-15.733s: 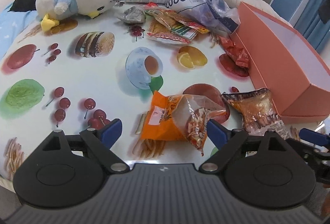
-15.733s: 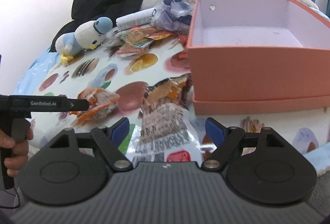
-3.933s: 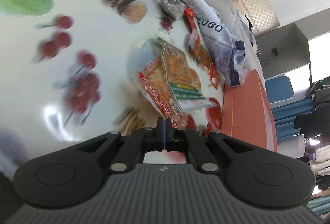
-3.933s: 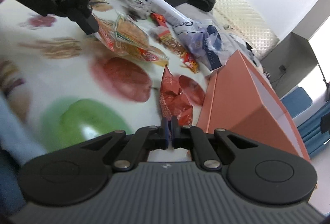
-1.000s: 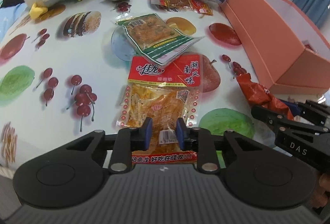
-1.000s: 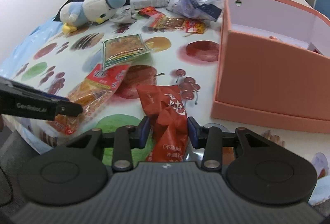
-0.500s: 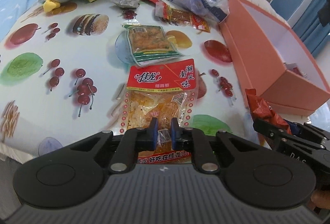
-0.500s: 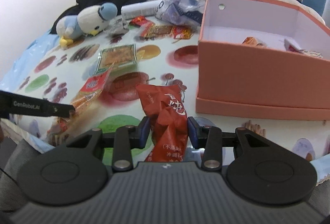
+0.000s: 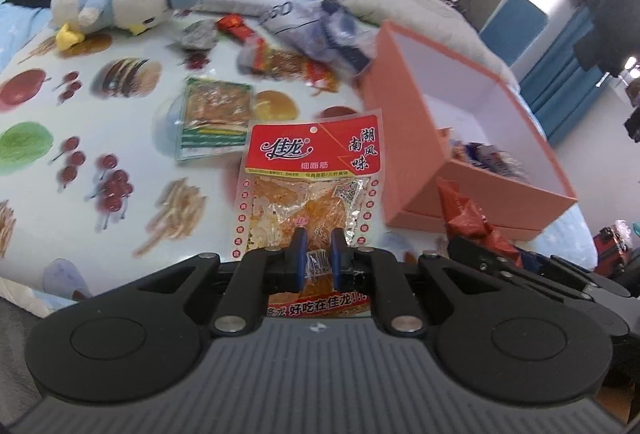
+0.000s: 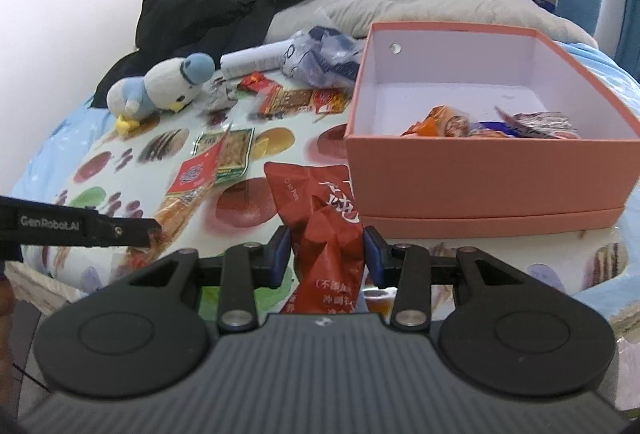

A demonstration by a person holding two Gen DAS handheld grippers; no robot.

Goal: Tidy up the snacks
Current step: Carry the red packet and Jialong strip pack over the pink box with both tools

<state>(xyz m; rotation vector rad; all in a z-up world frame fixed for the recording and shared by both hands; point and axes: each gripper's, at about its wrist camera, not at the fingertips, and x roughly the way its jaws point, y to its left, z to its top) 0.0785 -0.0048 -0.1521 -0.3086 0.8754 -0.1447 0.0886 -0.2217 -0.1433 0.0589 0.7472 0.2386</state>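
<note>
My left gripper (image 9: 316, 248) is shut on the lower edge of a red-topped clear snack pack (image 9: 310, 178), lifted off the table. My right gripper (image 10: 325, 248) is shut on a crumpled dark red snack bag (image 10: 320, 218), also raised. The same red bag (image 9: 466, 212) shows at the right of the left wrist view. The salmon box (image 10: 488, 174) stands open to the right with several snacks (image 10: 488, 124) inside. A green-edged snack pack (image 9: 214, 114) lies flat on the fruit-print table (image 9: 120, 138). Another red snack strip (image 10: 304, 100) lies further back.
A blue and white plush bird (image 10: 160, 90) lies at the back left. A white tube (image 10: 256, 58) and a crumpled plastic bag (image 10: 320, 58) sit behind the snacks. Black clothes (image 10: 224, 10) and a grey quilt lie on the bed beyond. A silver wrapper (image 9: 198, 34) rests near the plush.
Both grippers have risen with their packs, so the table looks lower and the box's inside shows more. The left jaws first closed onto the clear pack.
</note>
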